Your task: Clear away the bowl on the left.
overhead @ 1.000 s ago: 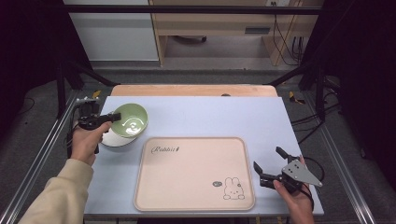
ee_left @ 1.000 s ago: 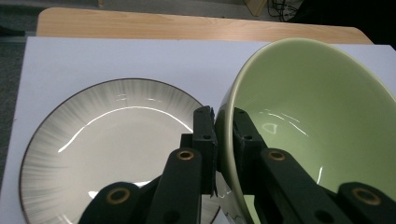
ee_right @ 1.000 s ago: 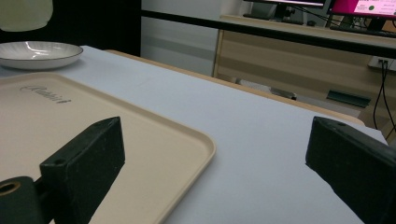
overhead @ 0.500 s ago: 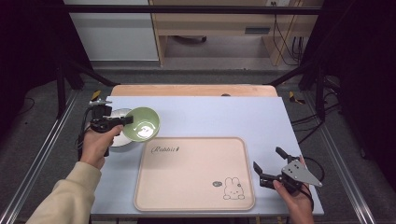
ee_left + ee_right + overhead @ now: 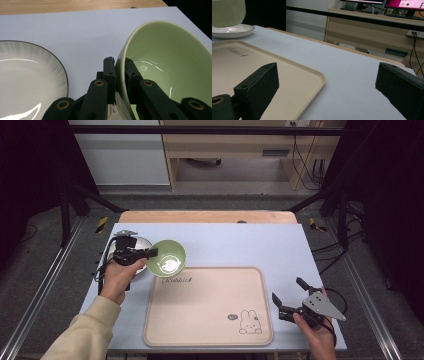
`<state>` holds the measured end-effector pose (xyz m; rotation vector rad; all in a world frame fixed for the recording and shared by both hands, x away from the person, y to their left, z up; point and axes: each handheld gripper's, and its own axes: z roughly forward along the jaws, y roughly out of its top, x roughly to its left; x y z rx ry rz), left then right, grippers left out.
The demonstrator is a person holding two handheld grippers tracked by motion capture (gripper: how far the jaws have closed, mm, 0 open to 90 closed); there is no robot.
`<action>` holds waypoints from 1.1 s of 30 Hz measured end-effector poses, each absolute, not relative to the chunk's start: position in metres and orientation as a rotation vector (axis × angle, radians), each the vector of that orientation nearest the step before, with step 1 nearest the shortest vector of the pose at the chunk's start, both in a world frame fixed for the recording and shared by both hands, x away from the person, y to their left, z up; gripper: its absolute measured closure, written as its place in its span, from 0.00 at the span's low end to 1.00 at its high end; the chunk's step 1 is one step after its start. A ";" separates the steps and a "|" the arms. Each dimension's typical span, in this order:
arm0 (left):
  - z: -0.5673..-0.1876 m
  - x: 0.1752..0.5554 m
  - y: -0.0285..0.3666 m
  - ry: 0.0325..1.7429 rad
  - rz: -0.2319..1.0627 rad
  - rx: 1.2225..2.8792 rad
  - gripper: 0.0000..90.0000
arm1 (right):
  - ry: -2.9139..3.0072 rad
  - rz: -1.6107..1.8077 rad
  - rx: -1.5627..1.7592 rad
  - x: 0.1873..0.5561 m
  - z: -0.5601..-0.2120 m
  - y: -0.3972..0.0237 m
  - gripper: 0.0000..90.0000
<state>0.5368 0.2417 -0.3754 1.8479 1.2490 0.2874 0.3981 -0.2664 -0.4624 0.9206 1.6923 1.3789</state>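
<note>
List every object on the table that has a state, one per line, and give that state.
Green ceramic bowl: upright, lifted, wall pinched at the rim, overlapping the tray's far-left corner.
White plate with dark rim: flat on the table, bare.
Beige rabbit-print tray: flat, nothing resting on it.
Left gripper: shut on the bowl.
Right gripper: open, holding nothing, beside the tray.

Left claw [image 5: 120, 72] clamped on rim of green bowl [image 5: 170, 67], one jaw inside and one outside the wall, bowl tilted and lifted off the pale table [image 5: 82, 32]; white dark-rimmed plate [image 5: 27, 75] just beside the bowl, wooden edge beyond.
</note>
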 end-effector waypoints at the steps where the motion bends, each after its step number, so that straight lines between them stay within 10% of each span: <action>1: -0.376 0.536 0.239 1.241 0.282 1.856 0.92 | 1.692 1.379 0.920 0.398 -0.462 -0.266 0.05; 33: -0.403 0.508 0.159 1.070 0.144 2.037 0.92 | 1.693 1.378 0.905 0.397 -0.461 -0.267 0.06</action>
